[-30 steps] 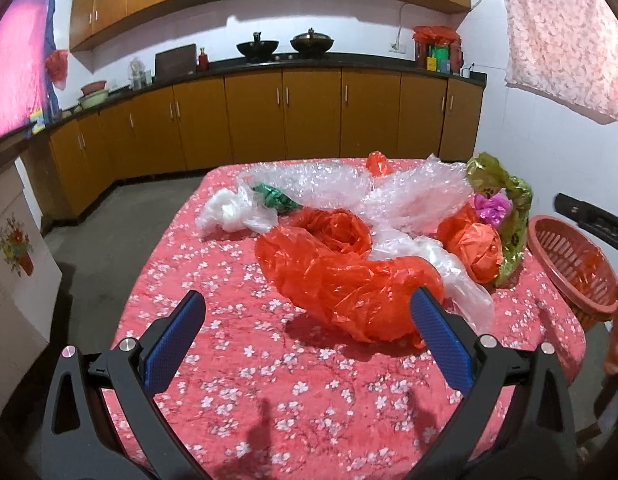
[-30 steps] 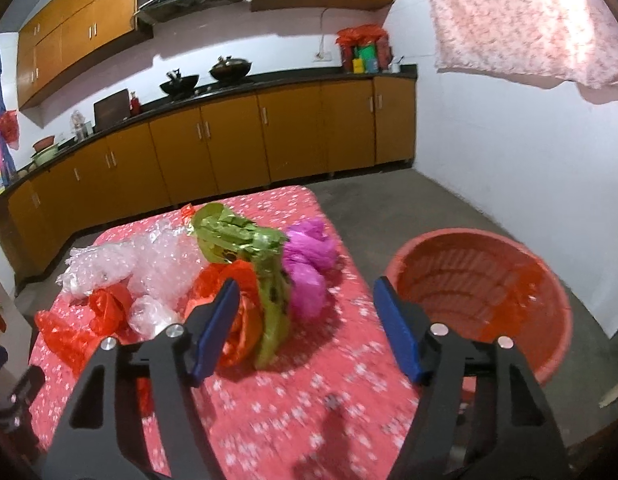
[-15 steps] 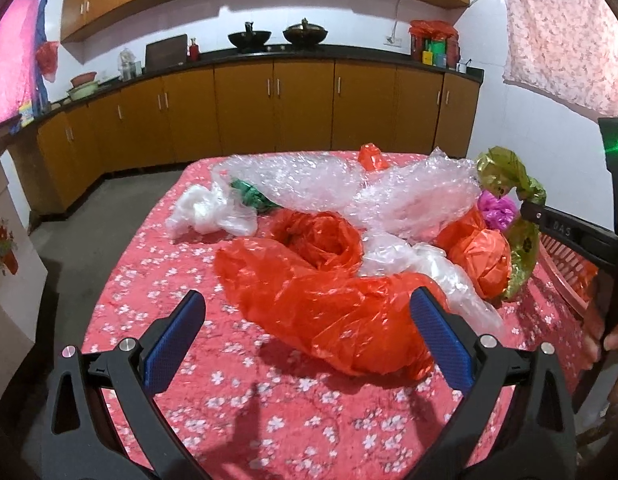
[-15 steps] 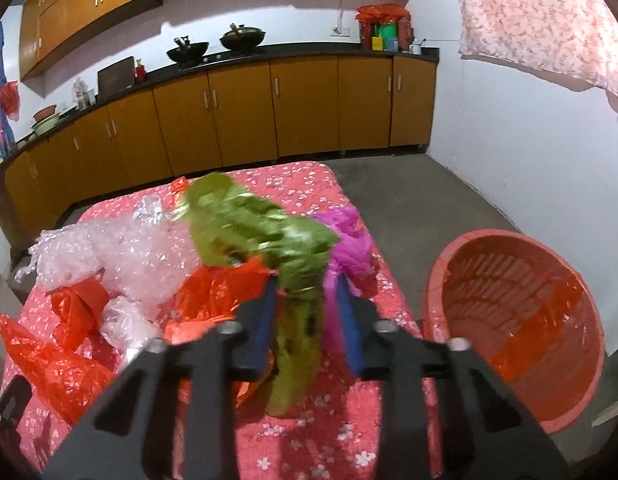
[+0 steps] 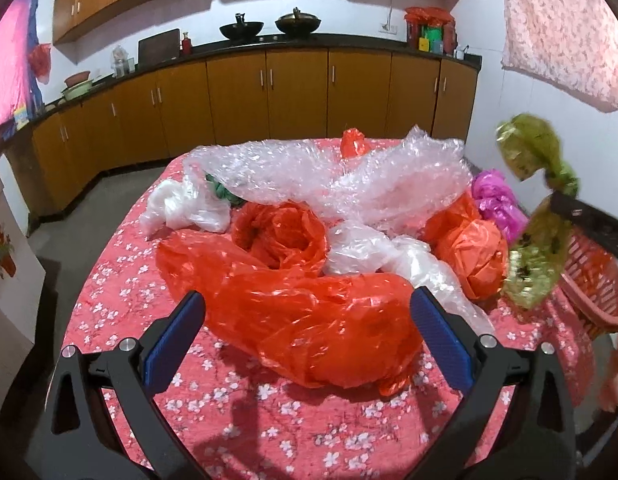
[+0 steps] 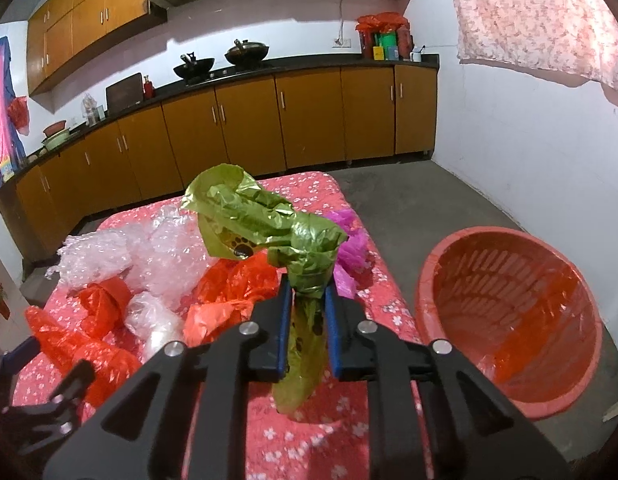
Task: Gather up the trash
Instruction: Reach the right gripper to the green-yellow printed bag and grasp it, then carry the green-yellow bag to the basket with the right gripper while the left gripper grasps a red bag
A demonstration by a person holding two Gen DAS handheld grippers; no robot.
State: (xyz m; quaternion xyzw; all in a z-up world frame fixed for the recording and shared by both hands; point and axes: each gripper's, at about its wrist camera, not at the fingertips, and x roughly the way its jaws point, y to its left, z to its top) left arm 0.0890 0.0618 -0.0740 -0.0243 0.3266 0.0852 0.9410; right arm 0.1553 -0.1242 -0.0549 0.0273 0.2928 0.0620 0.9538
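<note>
At lower centre of the right wrist view, our right gripper (image 6: 306, 320) has just clamped onto the green foil wrapper (image 6: 265, 220), lifting it clear; the red basket (image 6: 509, 320) waits at right. Our left gripper (image 5: 309, 336) gapes around the red bag (image 5: 309, 320).
</note>
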